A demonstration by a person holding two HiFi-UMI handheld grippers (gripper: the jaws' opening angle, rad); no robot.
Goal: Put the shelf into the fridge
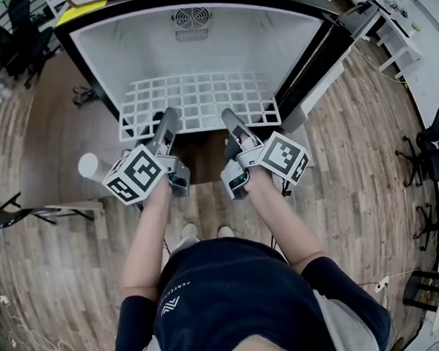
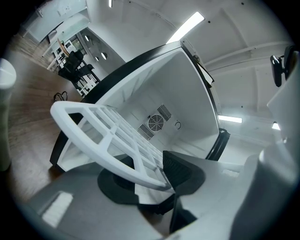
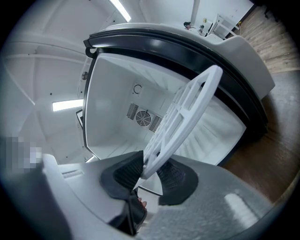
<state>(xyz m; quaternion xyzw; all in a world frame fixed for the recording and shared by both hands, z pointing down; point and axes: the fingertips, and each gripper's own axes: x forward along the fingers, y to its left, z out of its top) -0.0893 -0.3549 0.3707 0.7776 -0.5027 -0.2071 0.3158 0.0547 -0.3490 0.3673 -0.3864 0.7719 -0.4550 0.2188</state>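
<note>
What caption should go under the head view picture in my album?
The left gripper and right gripper hold the white shelf partly inside the open fridge.

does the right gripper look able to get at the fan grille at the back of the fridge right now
Probably not: the right gripper is clamped on the shelf edge, and the shelf stretches ahead of it toward the fan grille, so its jaws are occupied.

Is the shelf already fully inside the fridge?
No, in the head view the near edge of the shelf sticks out of the fridge, gripped by the left gripper and right gripper.
</note>
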